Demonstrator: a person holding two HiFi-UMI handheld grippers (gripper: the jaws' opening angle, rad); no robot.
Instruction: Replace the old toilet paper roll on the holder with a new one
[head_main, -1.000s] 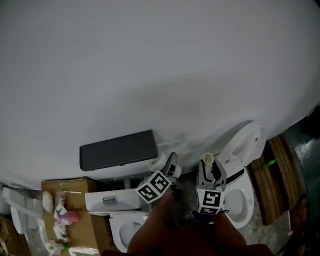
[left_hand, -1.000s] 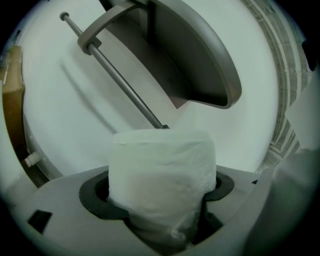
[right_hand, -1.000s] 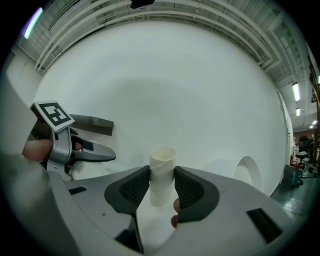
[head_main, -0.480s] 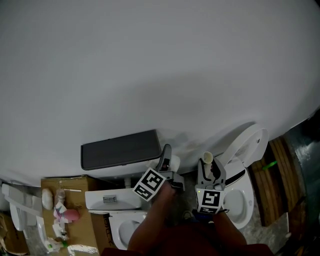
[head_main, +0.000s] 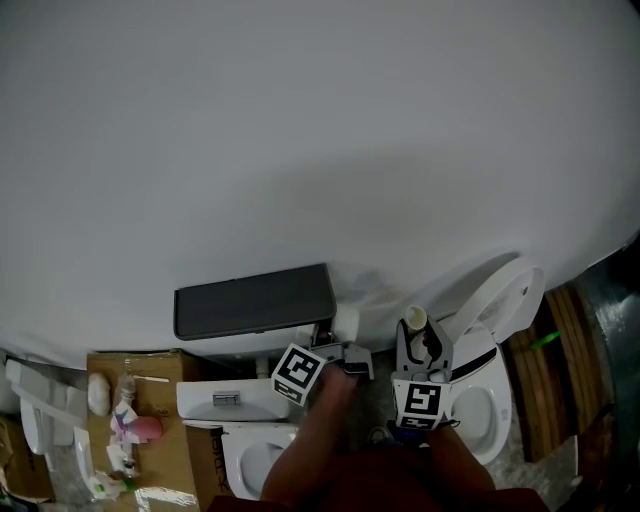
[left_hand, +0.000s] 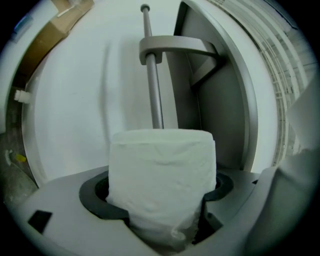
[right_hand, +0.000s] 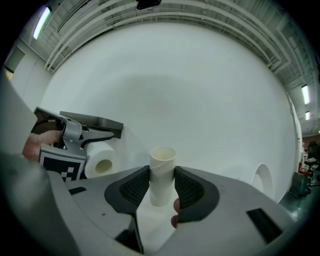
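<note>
My left gripper (left_hand: 163, 194), pinching the new roll (left_hand: 162, 160), has turned and risen toward the holder's bare rod (left_hand: 154, 90); my right gripper (right_hand: 162, 187) clamps the old tube (right_hand: 162, 167), so mounting looks next

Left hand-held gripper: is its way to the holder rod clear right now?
Likely yes: the rod stands bare just beyond the roll it grips, with nothing between them.

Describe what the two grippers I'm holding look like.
The left gripper and the right gripper both have pale grey moulded bodies with dark tongs. The right one's pads are ribbed. Each gripper carries a white cube printed with black square markers. No sleeves can be made out.
</note>
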